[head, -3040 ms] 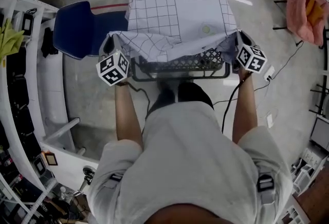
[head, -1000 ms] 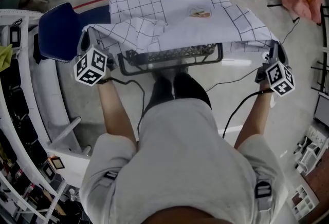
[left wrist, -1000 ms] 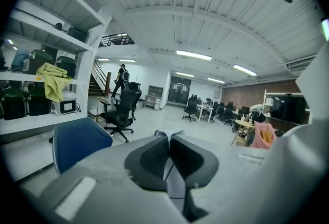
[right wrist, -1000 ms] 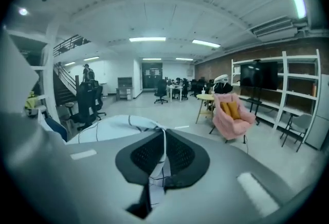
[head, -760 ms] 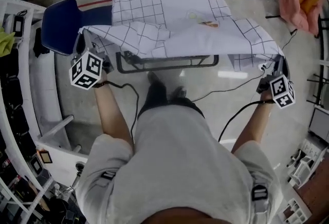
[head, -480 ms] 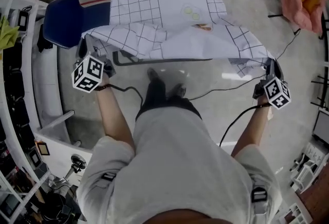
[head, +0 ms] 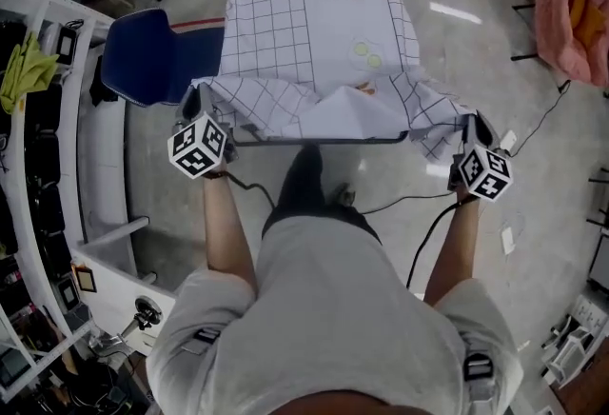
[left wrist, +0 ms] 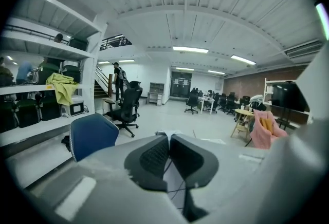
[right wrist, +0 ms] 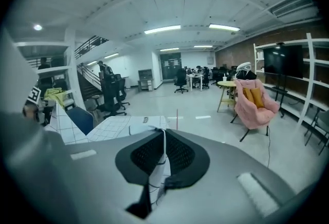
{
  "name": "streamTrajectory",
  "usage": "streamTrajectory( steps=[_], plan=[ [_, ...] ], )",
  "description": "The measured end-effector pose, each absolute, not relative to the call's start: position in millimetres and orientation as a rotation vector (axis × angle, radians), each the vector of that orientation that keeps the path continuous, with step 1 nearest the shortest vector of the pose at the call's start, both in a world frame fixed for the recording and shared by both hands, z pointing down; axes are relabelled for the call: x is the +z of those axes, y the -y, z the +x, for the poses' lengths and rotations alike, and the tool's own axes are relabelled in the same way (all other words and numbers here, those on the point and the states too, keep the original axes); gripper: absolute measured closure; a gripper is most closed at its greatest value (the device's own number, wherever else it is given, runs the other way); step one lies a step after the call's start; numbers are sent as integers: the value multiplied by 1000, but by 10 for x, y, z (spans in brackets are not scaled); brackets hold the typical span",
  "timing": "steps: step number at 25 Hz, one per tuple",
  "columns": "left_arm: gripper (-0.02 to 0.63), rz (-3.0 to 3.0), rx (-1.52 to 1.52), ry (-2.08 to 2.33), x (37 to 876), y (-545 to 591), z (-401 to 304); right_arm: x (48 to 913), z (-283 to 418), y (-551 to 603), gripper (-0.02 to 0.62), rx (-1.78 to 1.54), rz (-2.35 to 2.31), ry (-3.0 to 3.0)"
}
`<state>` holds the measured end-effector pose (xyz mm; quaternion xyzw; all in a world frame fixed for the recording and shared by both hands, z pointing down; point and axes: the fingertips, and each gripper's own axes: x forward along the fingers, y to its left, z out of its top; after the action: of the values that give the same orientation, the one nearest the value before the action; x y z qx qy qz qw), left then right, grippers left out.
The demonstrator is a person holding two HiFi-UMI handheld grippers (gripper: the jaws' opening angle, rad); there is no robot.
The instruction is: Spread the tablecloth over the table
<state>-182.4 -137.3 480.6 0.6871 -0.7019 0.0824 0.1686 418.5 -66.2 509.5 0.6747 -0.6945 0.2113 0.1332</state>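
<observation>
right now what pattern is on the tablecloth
The white tablecloth has a thin dark grid; best in the head view.

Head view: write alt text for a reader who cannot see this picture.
From above, a person grips the near corners of a white checked tablecloth, left gripper and right gripper each shut on one. Its far half lies flat on the table; the near edge is bunched over the table's front rim.

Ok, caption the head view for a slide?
Checked tablecloth bunched on the table, left gripper and right gripper clamped on its near corners.
</observation>
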Motion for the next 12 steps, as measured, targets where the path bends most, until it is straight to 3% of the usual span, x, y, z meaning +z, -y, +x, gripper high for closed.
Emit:
streamTrajectory(
  steps=[7, 12],
  plan=[
    [583, 1925, 283, 1892, 5235, 2621, -1911, 5414, 3680, 1837, 588, 713, 1882, 1994],
    [583, 2060, 194, 1894, 4367, 3930, -1927, 4754, 3614, 3035, 588, 637, 1962, 2033]
  ],
)
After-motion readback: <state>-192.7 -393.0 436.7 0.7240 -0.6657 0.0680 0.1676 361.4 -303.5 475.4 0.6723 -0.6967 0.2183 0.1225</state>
